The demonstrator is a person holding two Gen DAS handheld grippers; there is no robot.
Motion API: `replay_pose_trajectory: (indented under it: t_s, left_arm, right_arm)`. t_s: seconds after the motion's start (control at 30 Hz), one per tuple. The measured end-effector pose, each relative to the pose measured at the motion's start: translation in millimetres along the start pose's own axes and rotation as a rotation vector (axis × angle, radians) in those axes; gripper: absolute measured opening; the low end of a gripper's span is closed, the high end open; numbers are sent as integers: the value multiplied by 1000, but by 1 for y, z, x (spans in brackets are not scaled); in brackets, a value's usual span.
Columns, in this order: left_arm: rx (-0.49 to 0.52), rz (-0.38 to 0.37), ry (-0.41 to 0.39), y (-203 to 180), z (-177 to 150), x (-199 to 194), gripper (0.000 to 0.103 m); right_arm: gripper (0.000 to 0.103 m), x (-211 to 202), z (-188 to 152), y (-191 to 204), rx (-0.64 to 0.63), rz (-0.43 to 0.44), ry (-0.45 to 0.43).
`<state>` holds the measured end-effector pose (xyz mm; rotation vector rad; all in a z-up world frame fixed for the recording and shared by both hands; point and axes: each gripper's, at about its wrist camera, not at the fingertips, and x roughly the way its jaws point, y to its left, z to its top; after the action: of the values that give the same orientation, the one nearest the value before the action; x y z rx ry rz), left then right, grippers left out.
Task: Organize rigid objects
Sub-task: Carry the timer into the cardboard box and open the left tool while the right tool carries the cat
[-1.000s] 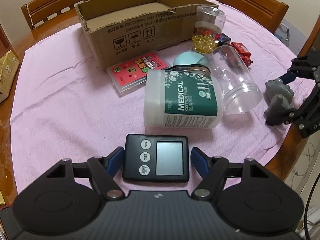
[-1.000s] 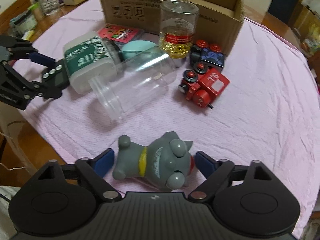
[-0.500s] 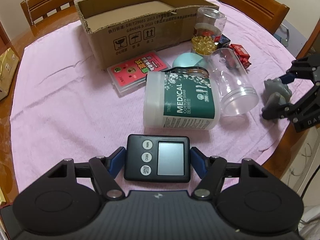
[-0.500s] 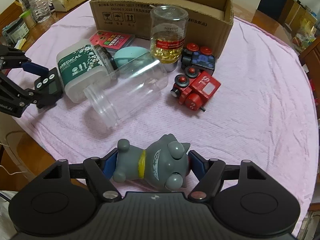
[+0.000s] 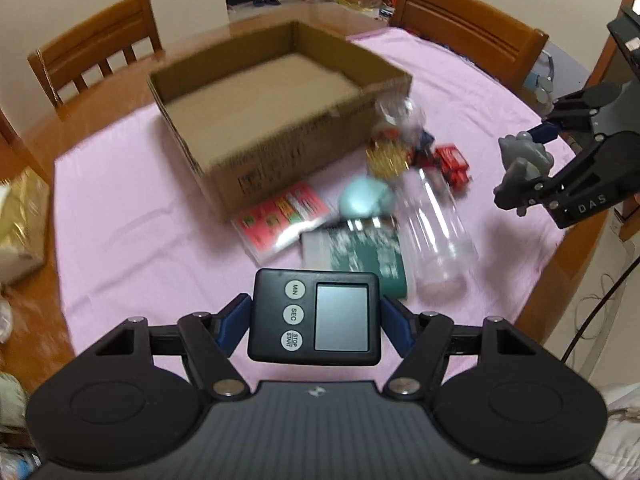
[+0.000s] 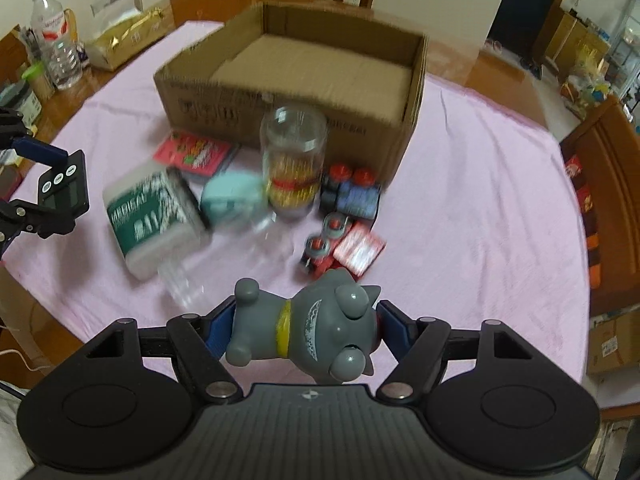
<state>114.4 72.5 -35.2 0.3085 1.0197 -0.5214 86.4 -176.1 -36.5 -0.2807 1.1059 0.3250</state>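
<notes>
My left gripper (image 5: 314, 318) is shut on a black digital timer (image 5: 314, 316) and holds it above the table's near edge. My right gripper (image 6: 300, 326) is shut on a grey cat figurine (image 6: 308, 330) and holds it above the table. Each gripper shows in the other view: the right one with the cat (image 5: 524, 164), the left one with the timer (image 6: 64, 192). An open cardboard box (image 5: 276, 120) stands at the back; it also shows in the right wrist view (image 6: 296, 80).
On the pink cloth (image 6: 460, 200) before the box lie a medical cotton swab tub (image 6: 154, 216), an empty clear jar (image 5: 436, 236), a jar of yellow capsules (image 6: 294, 172), a teal round case (image 6: 232, 200), a red card pack (image 5: 284, 216) and toy trains (image 6: 348, 240). Wooden chairs stand behind.
Both grippers have lifted with their objects, the timer and the cat now off the cloth. The views are higher and blurred with motion, looking toward the box.
</notes>
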Motion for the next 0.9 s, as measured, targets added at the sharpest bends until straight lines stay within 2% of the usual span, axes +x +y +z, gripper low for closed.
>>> replay_pose_trajectory:
  t_s: [0.2,0.5,0.67,0.9]
  left_arm:
    - [-43,29,-55,11,35,-17,69]
    - [-130,122,-127,27,92,-17,69]
    - [-166,144,-152,41,124,-1,69]
    - [-189,177,-136,60,160,39,69]
  right_arm:
    - [77,-22,33,-10,-50,20,-51]
    - [77,-32,91,-38,-164,84,-142]
    - [77,-26,121,-47,-194,113,-171]
    - [77,-10,150,-59,-205,115,-178]
